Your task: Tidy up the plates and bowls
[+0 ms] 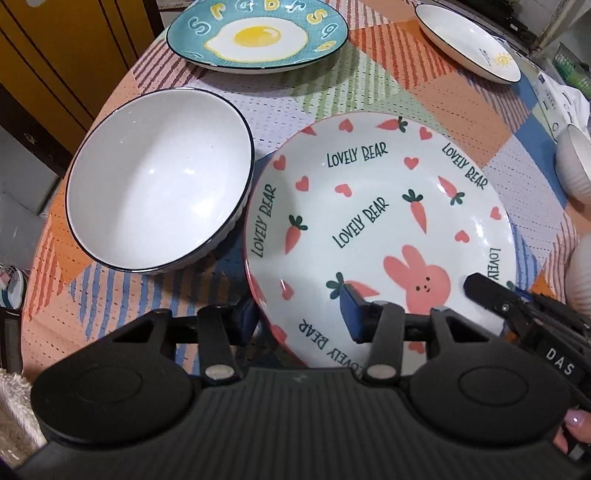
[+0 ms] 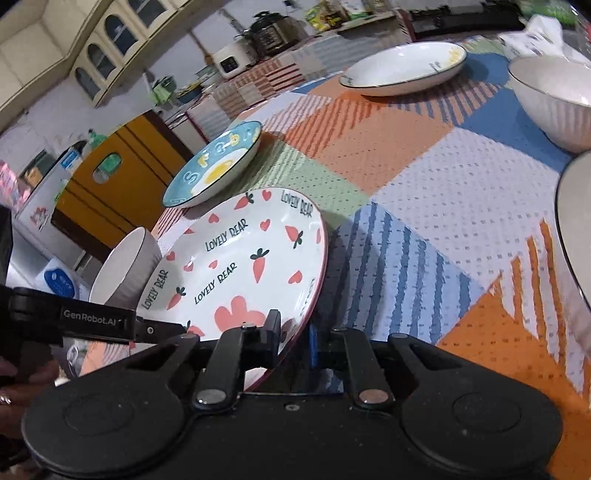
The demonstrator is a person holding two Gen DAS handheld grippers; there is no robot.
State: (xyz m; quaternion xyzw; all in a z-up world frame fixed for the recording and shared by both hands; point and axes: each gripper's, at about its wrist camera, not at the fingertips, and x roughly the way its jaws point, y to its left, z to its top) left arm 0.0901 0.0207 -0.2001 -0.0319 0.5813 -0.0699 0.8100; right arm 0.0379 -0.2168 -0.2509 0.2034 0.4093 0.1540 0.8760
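Observation:
A white "Lovely Bear" plate (image 1: 380, 236) with carrots, hearts and a pink rabbit is tilted up off the table. My left gripper (image 1: 299, 314) is shut on its near rim, one finger under and one over it. My right gripper (image 2: 295, 339) is shut on the same plate (image 2: 236, 266) at its other near edge, and shows in the left wrist view (image 1: 491, 291). A white bowl (image 1: 159, 181) with a dark rim sits just left of the plate. A teal fried-egg plate (image 1: 255, 33) lies beyond. A white plate (image 1: 469, 40) lies at the far right.
A patchwork checked cloth (image 2: 424, 192) covers the table. Two more white ribbed bowls stand at the right, one (image 2: 550, 99) farther and one (image 2: 576, 229) nearer. A yellow door (image 2: 122, 181) and kitchen counters with appliances lie beyond the table's far edge.

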